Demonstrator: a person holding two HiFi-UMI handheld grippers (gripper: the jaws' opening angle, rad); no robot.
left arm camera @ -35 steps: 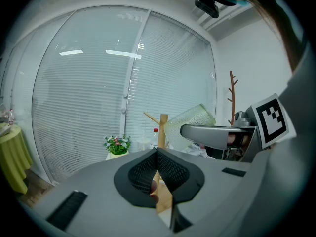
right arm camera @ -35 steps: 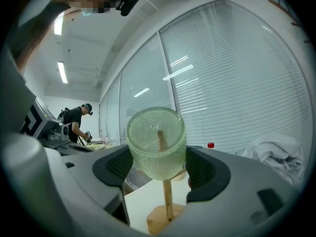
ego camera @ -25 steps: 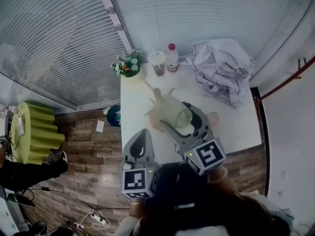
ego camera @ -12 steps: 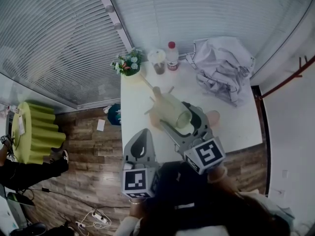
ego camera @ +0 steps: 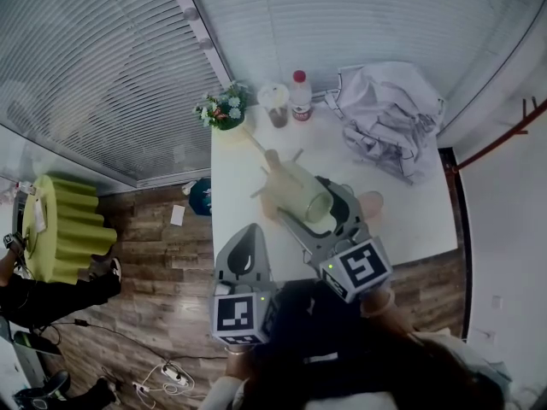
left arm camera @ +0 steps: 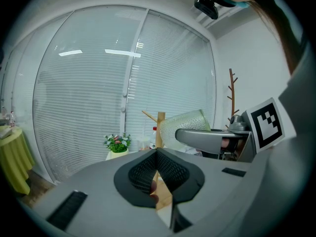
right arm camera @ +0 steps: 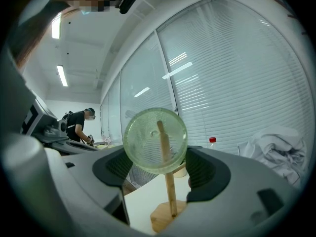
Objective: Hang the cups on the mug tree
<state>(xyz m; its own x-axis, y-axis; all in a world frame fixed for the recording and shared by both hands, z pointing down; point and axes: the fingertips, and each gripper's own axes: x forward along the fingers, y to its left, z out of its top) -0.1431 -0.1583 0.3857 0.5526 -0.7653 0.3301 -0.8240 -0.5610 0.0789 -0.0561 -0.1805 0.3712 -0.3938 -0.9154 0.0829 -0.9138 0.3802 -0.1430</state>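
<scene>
Right gripper (right arm camera: 160, 169): jaws were closed on a pale green translucent cup (right arm camera: 155, 141), one pad on each side of it. The cup lay on its side in the grip, over the middle of the desk (ego camera: 248, 156), right against the upper part of the wooden mug tree (ego camera: 273, 162). The tree's stem showed through the cup wall in the right gripper view. Whether a peg was inside the cup or touching it could not be told.

Left gripper (left arm camera: 157, 157): jaws were together with nothing between them, held by the near left corner of the desk and well apart from the tree.

Along the far edge of the desk stood a small flower pot (ego camera: 224, 114) at the far left corner, then a drink cup (ego camera: 274, 107) and a red-capped bottle (ego camera: 299, 98) just beside it. A crumpled white cloth (ego camera: 385, 118) filled the far right corner.
</scene>
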